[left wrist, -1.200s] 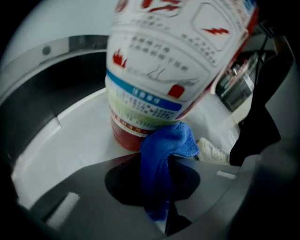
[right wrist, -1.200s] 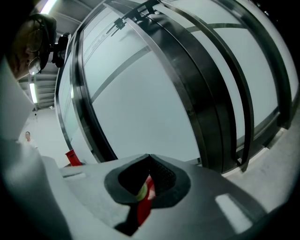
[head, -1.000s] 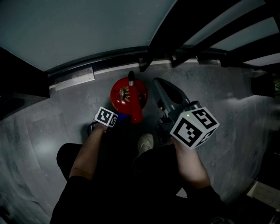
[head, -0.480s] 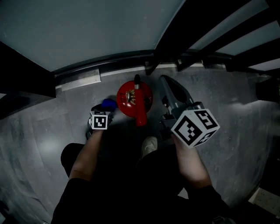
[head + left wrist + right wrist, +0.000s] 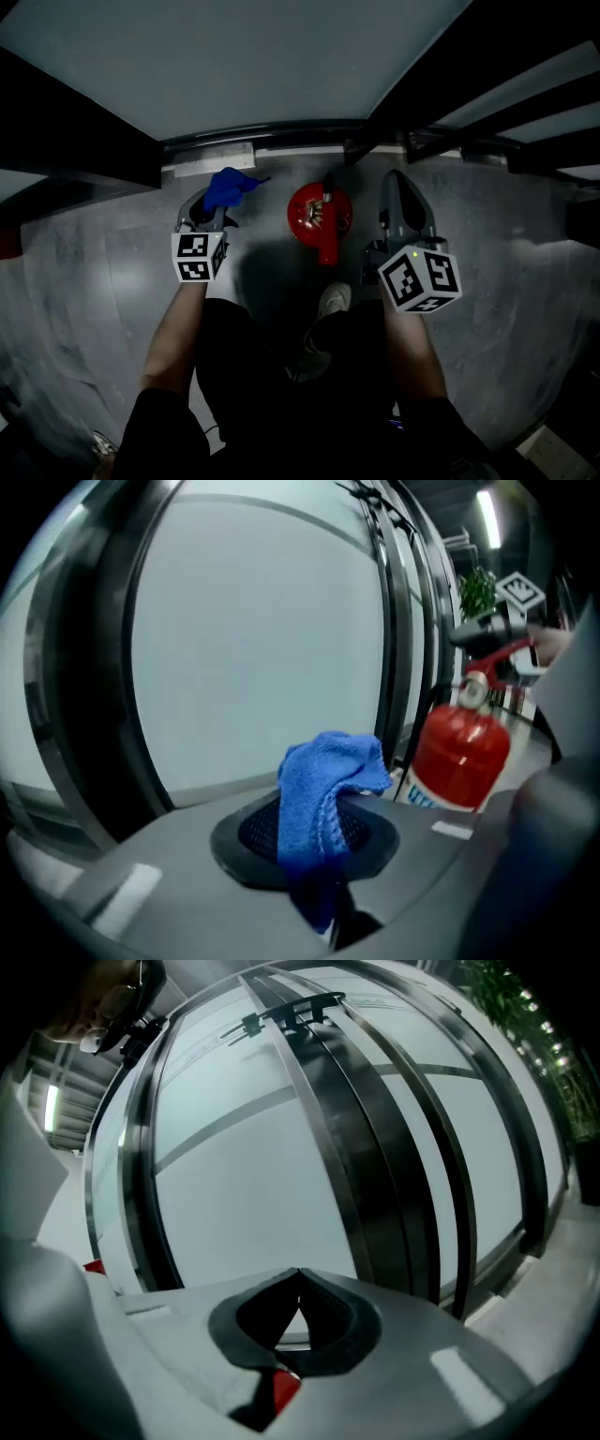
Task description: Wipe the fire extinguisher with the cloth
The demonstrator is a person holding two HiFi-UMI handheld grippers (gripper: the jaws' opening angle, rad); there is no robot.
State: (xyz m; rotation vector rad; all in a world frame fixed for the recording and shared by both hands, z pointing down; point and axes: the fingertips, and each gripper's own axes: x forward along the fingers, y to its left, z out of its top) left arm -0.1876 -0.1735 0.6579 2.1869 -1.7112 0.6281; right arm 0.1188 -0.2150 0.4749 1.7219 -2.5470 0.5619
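On the floor (image 5: pixel 112 281), the red fire extinguisher (image 5: pixel 317 214) stands btwn both grippers. Left gripper (image 5: pixel 214 214) jaws pinch the blue cloth (image 5: pixel 230 187), near it. Right gripper (image 5: pixel 403 199) jaws touch at the tips, empty.

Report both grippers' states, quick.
Left gripper: shut on the blue cloth.
Right gripper: shut, holding nothing.

I had the fire extinguisher (image 5: pixel 319 216) standing on the floor (image 5: pixel 487 281) between my two grippers, close before the glass wall (image 5: pixel 234 66). The cloth (image 5: pixel 228 187) sat in the left gripper (image 5: pixel 208 208), apart from the extinguisher's left side. The right gripper (image 5: pixel 405 202) lay near its right, and my shoe (image 5: pixel 333 302) just behind it.
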